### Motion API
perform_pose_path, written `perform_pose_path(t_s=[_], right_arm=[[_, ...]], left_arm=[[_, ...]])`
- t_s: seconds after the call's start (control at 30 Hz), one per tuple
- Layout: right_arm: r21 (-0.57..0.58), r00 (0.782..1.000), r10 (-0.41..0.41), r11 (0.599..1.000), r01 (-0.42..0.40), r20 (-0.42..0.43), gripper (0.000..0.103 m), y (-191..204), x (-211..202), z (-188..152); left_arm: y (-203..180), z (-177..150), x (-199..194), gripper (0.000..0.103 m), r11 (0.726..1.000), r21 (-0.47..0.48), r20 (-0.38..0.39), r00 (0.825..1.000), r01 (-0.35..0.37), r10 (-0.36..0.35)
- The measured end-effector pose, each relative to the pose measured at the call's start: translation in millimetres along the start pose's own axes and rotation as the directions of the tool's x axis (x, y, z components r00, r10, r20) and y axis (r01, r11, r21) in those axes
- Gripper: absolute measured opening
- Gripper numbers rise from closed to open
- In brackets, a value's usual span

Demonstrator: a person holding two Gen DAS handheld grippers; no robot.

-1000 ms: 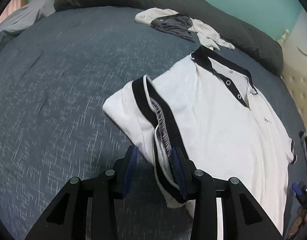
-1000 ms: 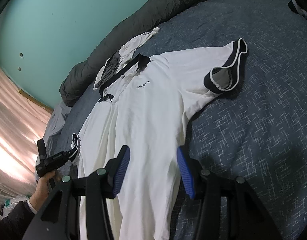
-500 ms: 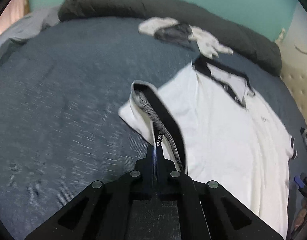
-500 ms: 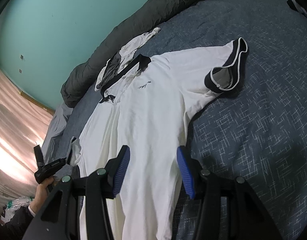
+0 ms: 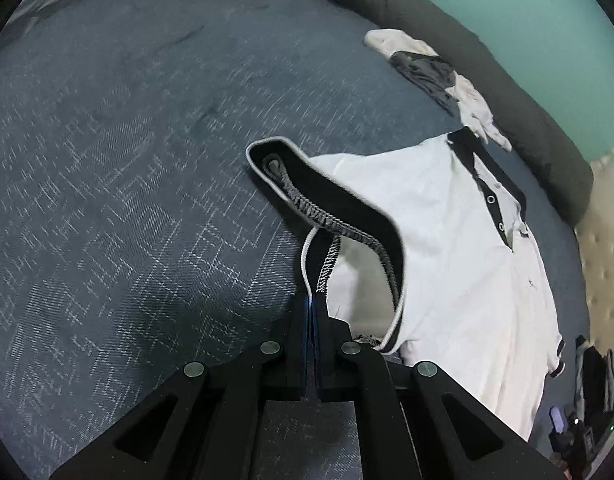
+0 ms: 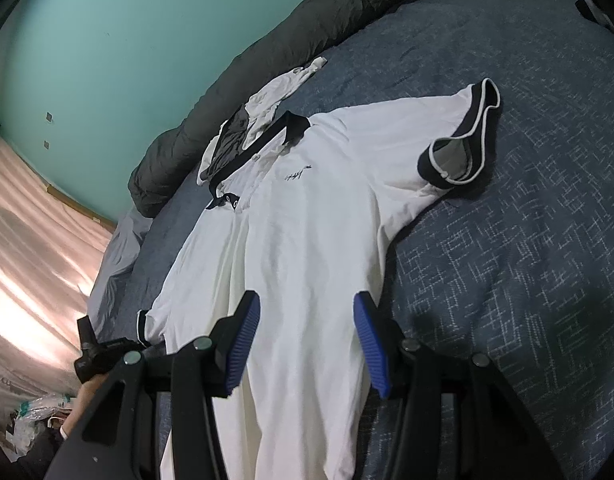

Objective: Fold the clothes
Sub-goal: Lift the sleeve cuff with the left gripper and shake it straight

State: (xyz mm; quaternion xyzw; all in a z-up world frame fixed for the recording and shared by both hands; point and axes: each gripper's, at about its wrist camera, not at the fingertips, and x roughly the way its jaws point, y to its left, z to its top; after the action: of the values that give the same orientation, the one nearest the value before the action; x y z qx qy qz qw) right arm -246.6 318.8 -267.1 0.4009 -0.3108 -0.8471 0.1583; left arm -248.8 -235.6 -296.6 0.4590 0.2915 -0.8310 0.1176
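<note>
Polo shirt (image 6: 307, 240): I am seeing it lying face up on the bed (image 6: 527, 280); collar toward the dark bolster (image 6: 307, 32)
Left tongs (image 5: 310, 312): I am pinching the black sleeve cuff (image 5: 347, 208), lifting it off the bed
Right tongs (image 6: 307, 340): I am holding them parted over the shirt's body, gripping nothing

A dark blue bedspread (image 5: 147, 200) with pale flecks is spread across most of both views. A grey duvet (image 6: 307, 36) is rolled along its far edge, below a teal wall (image 6: 127, 40) in the upper part of each frame. Pink curtains (image 6: 31, 240) are seen at the left of the right wrist view, and a crumpled plastic bag (image 6: 39, 408) at its lower left.
</note>
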Motion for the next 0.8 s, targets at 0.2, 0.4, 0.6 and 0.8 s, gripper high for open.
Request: perform_pose_path(t_s=[0.2,0.4,0.6,0.8], right_arm=[[0.005,1.0,-0.004,1.0,0.004,-0.005,0.05,-3,3,0],[0.0,1.0,-0.007,1.0,0.007,-0.015,0.05,-3,6,-1],[-0.001,1.0,-0.009,1.0,0.009,-0.014,0.05,-3,6,-1],[0.007,1.0,-0.005,1.0,0.005,-0.015,0.05,-5,7,0]], left_arm=[[1,9,3,0.035,1.0,-0.014,0.027,1.0,0.001,-0.001],[2,19,8,0.035,0.999,0.035,0.031,0.999,-0.035,0.034],[-5,25,11,0.008,0.995,0.099,0.039,0.999,-0.007,0.003],[-2,16,-9,0.002,0.996,0.091,0.056,0.998,0.025,-0.03]])
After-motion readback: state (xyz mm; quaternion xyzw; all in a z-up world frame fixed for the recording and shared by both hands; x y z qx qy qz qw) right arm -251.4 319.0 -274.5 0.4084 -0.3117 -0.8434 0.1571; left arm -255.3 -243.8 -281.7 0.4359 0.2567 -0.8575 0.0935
